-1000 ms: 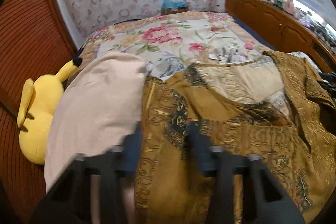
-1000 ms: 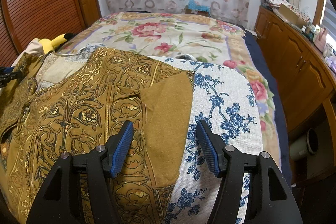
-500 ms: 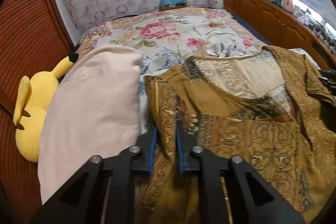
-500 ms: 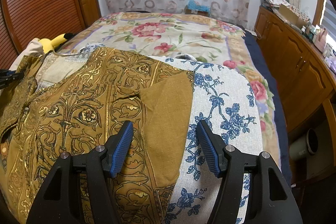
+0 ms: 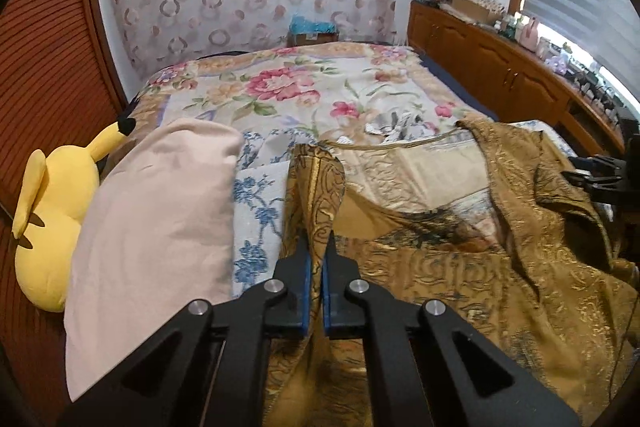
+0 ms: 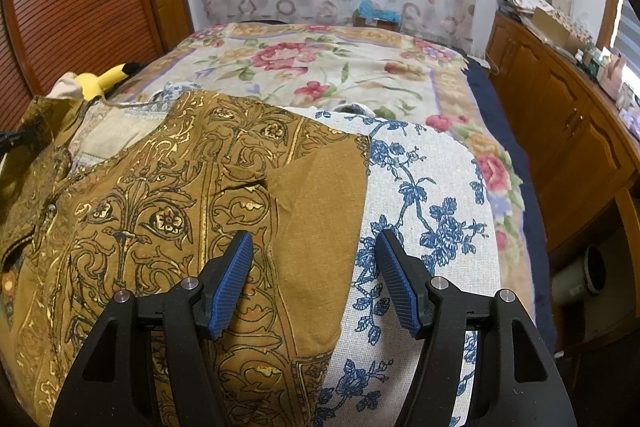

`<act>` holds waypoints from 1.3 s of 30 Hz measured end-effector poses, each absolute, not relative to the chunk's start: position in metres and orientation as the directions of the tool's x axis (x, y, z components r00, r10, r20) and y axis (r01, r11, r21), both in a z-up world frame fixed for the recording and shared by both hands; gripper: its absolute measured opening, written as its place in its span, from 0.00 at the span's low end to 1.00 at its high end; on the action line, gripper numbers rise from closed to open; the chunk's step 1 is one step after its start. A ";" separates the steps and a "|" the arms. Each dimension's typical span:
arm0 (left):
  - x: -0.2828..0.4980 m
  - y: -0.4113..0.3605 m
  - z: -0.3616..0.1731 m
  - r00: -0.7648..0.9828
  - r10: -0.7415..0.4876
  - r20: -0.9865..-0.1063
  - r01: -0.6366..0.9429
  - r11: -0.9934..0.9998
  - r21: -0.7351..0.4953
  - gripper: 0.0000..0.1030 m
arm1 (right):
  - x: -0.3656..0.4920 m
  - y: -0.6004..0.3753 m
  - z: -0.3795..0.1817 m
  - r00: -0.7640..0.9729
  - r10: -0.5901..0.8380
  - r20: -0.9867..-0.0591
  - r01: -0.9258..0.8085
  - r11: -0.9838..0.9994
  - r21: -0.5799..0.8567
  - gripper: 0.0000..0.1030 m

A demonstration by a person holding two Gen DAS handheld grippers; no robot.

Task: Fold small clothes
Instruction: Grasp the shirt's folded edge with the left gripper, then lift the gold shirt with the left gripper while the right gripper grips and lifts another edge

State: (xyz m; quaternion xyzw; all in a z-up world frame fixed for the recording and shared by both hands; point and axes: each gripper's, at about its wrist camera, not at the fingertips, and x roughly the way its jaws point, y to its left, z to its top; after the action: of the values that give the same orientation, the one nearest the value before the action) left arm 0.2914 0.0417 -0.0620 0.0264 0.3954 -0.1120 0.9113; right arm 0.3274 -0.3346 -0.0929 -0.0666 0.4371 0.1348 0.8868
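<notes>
A golden-brown patterned garment lies spread on the bed, its printed side up in the right wrist view. My left gripper is shut on the garment's left edge, and a fold of the cloth stands up above the pads. My right gripper hovers over the garment's plain brown right edge. Its jaws are closing slightly, but the pads stand wide apart and press on nothing. The right gripper's black frame shows at the right border of the left wrist view.
A pale pink pillow and a yellow plush toy lie left of the garment. Under it lies a white cloth with blue flowers on the floral bedspread. Wooden cabinets line the right side.
The left gripper's jaws closed onto the garment's left edge and lifted it, uncovering the blue-flowered cloth beside the pillow. The right gripper has kept still.
</notes>
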 end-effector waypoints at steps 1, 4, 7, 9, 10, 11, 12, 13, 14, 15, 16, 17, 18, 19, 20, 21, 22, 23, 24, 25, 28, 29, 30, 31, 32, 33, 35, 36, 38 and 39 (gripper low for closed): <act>0.289 0.040 -0.060 0.665 -0.191 -0.722 0.231 0.972 -0.044 0.00 | 0.327 -0.334 -0.092 0.581 0.197 -0.790 -0.315 0.949 0.005 0.34; 0.275 0.037 -0.051 0.675 -0.216 -0.705 0.250 0.967 -0.058 0.00 | 0.323 -0.326 -0.090 0.573 0.219 -0.790 -0.350 0.937 0.006 0.04; 0.260 0.037 -0.037 0.694 -0.234 -0.681 0.264 0.963 -0.063 0.00 | 0.317 -0.323 -0.081 0.599 0.235 -0.766 -0.364 0.931 0.001 0.02; 0.249 0.038 -0.029 0.706 -0.248 -0.664 0.269 0.960 -0.073 0.00 | 0.309 -0.323 -0.067 0.628 0.271 -0.729 -0.369 0.929 0.027 0.02; 0.242 0.040 -0.023 0.712 -0.255 -0.654 0.271 0.959 -0.079 0.00 | 0.304 -0.324 -0.059 0.642 0.285 -0.711 -0.373 0.927 0.035 0.02; 0.237 0.042 -0.019 0.718 -0.260 -0.646 0.272 0.959 -0.082 0.00 | 0.300 -0.323 -0.052 0.652 0.297 -0.698 -0.382 0.923 0.037 0.02; 0.228 0.044 -0.014 0.728 -0.262 -0.634 0.273 0.958 -0.083 0.00 | 0.293 -0.322 -0.043 0.666 0.304 -0.681 -0.388 0.921 0.032 0.02; 0.223 0.044 -0.011 0.734 -0.261 -0.627 0.271 0.959 -0.081 0.00 | 0.286 -0.321 -0.036 0.677 0.308 -0.668 -0.392 0.920 0.027 0.02; 0.214 0.045 -0.006 0.743 -0.262 -0.616 0.271 0.959 -0.080 0.00 | 0.279 -0.321 -0.028 0.685 0.317 -0.656 -0.397 0.917 0.028 0.02; 0.204 0.047 -0.002 0.751 -0.262 -0.606 0.272 0.959 -0.079 0.00 | 0.273 -0.320 -0.022 0.689 0.325 -0.648 -0.402 0.915 0.031 0.02; 0.197 0.049 0.000 0.758 -0.260 -0.598 0.270 0.960 -0.075 0.00 | 0.263 -0.320 -0.012 0.700 0.333 -0.631 -0.407 0.913 0.030 0.02; 0.188 0.051 0.003 0.766 -0.257 -0.588 0.269 0.961 -0.070 0.00 | 0.255 -0.320 -0.007 0.708 0.339 -0.619 -0.411 0.911 0.029 0.02; 0.179 0.053 0.004 0.773 -0.257 -0.580 0.268 0.961 -0.069 0.00 | 0.247 -0.320 -0.001 0.716 0.346 -0.606 -0.415 0.909 0.028 0.02; 0.168 0.056 0.004 0.778 -0.256 -0.574 0.266 0.962 -0.068 0.00 | 0.238 -0.321 0.004 0.725 0.352 -0.592 -0.418 0.908 0.028 0.02; 0.162 0.059 0.004 0.781 -0.252 -0.571 0.262 0.963 -0.067 0.00 | 0.227 -0.322 0.009 0.734 0.358 -0.577 -0.421 0.907 0.027 0.02; 0.151 0.063 0.002 0.784 -0.247 -0.570 0.255 0.965 -0.069 0.00 | 0.218 -0.322 0.013 0.739 0.365 -0.566 -0.426 0.904 0.026 0.02; 0.144 0.068 0.000 0.784 -0.245 -0.570 0.249 0.966 -0.072 0.00 | 0.205 -0.323 0.016 0.745 0.372 -0.554 -0.432 0.901 0.025 0.02; 0.139 0.071 -0.002 0.785 -0.242 -0.571 0.244 0.967 -0.074 0.00 | 0.197 -0.322 0.018 0.748 0.373 -0.549 -0.432 0.902 0.024 0.02; 0.131 0.076 -0.005 0.786 -0.236 -0.572 0.237 0.969 -0.075 0.00 | 0.189 -0.323 0.019 0.749 0.373 -0.547 -0.431 0.902 0.024 0.02; 0.124 0.080 -0.008 0.786 -0.233 -0.573 0.232 0.970 -0.076 0.00 | 0.179 -0.324 0.019 0.749 0.374 -0.547 -0.431 0.902 0.025 0.02; 0.098 0.088 -0.017 0.789 -0.218 -0.574 0.214 0.974 -0.075 0.00 | 0.150 -0.328 0.018 0.750 0.371 -0.548 -0.427 0.904 0.027 0.02; 0.089 0.090 -0.020 0.791 -0.211 -0.575 0.208 0.975 -0.073 0.00 | 0.139 -0.330 0.017 0.749 0.372 -0.549 -0.425 0.905 0.034 0.02; 0.081 0.092 -0.023 0.792 -0.205 -0.575 0.199 0.977 -0.074 0.00 | 0.129 -0.331 0.016 0.747 0.371 -0.551 -0.422 0.906 0.037 0.02; 0.073 0.095 -0.026 0.791 -0.203 -0.577 0.195 0.978 -0.077 0.00 | 0.118 -0.333 0.014 0.746 0.369 -0.555 -0.420 0.907 0.039 0.02; 0.064 0.098 -0.029 0.791 -0.201 -0.577 0.189 0.979 -0.082 0.00 | 0.107 -0.335 0.011 0.742 0.368 -0.560 -0.416 0.908 0.044 0.02; 0.053 0.101 -0.033 0.790 -0.204 -0.579 0.186 0.978 -0.091 0.00 | 0.097 -0.336 0.007 0.738 0.365 -0.568 -0.413 0.910 0.048 0.02; 0.036 0.103 -0.040 0.786 -0.206 -0.583 0.185 0.978 -0.096 0.00 | 0.079 -0.340 0.000 0.729 0.359 -0.583 -0.404 0.913 0.058 0.02; 0.028 0.104 -0.045 0.776 -0.217 -0.593 0.187 0.976 -0.112 0.00 | 0.073 -0.341 -0.004 0.724 0.356 -0.590 -0.401 0.914 0.058 0.02; 0.019 0.105 -0.056 0.747 -0.232 -0.623 0.194 0.972 -0.130 0.00 | 0.057 -0.346 -0.016 0.703 0.355 -0.617 -0.393 0.916 0.079 0.02; 0.014 0.106 -0.063 0.737 -0.223 -0.638 0.188 0.974 -0.123 0.01 | 0.053 -0.347 -0.020 0.694 0.356 -0.626 -0.390 0.917 0.089 0.02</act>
State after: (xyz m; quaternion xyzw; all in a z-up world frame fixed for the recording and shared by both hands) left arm 0.0143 0.1058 -0.0631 -0.0252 0.3453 -0.1103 0.9317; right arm 0.0529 -0.3474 -0.0205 -0.0255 0.3344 0.2025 0.9200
